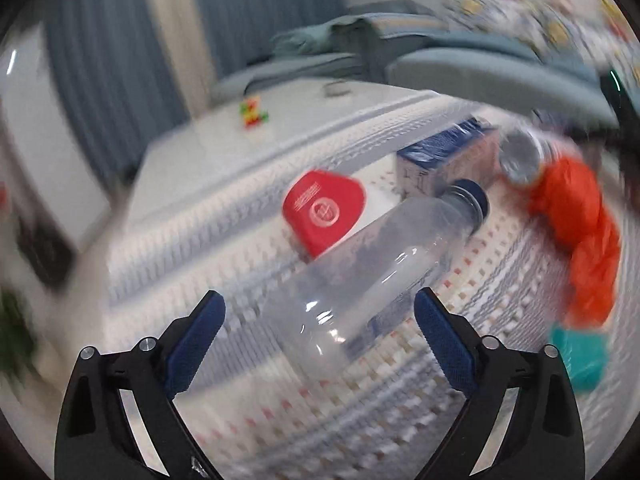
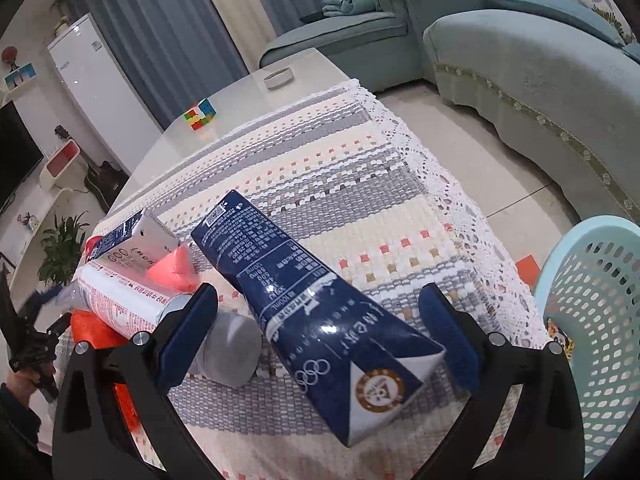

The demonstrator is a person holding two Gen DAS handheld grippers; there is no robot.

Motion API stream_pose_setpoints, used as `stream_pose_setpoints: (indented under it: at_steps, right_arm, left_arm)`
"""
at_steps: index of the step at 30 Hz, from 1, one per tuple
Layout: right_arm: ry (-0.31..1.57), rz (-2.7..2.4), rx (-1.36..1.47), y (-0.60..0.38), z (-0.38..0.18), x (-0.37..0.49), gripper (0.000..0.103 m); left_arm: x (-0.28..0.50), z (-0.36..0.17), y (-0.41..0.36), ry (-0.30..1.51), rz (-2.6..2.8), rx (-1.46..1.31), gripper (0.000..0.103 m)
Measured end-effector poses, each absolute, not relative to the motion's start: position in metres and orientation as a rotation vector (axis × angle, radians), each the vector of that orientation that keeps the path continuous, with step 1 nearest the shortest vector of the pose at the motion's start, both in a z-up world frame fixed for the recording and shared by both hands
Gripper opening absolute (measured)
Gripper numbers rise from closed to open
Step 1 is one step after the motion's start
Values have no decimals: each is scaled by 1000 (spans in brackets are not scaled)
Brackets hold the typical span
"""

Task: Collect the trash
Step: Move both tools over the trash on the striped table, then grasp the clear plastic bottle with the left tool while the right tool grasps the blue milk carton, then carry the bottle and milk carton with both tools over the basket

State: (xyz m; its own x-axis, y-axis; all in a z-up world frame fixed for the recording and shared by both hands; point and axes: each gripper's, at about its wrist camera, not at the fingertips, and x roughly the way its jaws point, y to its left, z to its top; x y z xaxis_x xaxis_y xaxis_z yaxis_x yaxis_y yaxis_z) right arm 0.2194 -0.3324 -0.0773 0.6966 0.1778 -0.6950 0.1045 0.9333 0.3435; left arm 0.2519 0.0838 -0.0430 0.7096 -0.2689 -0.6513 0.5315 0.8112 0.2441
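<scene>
Trash lies on the woven tablecloth point(image 2: 360, 168). My left gripper point(image 1: 320, 312) hovers wide open around a clear plastic bottle point(image 1: 372, 268), view blurred. My right gripper point(image 2: 320, 304), also wide, straddles a glossy blue carton point(image 2: 320, 312); a perforated basket point(image 2: 600, 320) stands to its right, a sofa point(image 2: 540, 80) beyond.

Left tool point(image 1: 320, 310) spread wide around clear bottle point(image 1: 372, 276) on tablecloth point(image 1: 224, 240).
</scene>
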Motion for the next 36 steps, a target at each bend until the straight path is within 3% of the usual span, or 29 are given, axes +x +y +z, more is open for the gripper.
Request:
stream_pose_setpoints:
  at_steps: [5, 6, 7, 11, 13, 17, 19, 20, 21, 23, 36]
  right_arm:
    - [800, 54, 380, -332, -78, 220, 97]
    - [799, 62, 383, -333, -78, 219, 97]
    - [797, 75, 389, -334, -78, 219, 97]
    - [788, 90, 412, -338, -78, 215, 97]
    - [795, 82, 393, -337, -78, 215, 97]
    - [794, 119, 351, -327, -76, 215, 96]
    - [791, 142, 351, -324, -75, 213, 92]
    - [788, 157, 346, -322, -74, 212, 80]
    - [781, 170, 335, -319, -72, 211, 58]
    - [739, 186, 312, -314, -64, 205, 33]
    - [521, 268, 326, -301, 10, 170, 33]
  left_arm:
    - [274, -66, 64, 761, -692, 524, 93]
    - [285, -67, 67, 802, -726, 453, 90]
    - [296, -66, 72, 846, -777, 370, 79]
    - [302, -62, 75, 842, -814, 296, 54]
    - [299, -60, 76, 859, -816, 251, 48]
    - [290, -62, 73, 889, -760, 151, 47]
    - [283, -60, 69, 887, -708, 152, 47]
    - [278, -57, 65, 878, -672, 163, 47]
    - [275, -53, 62, 865, -627, 165, 47]
    - [264, -40, 61, 831, -548, 106, 45]
    - [146, 62, 21, 526, -369, -169, 44]
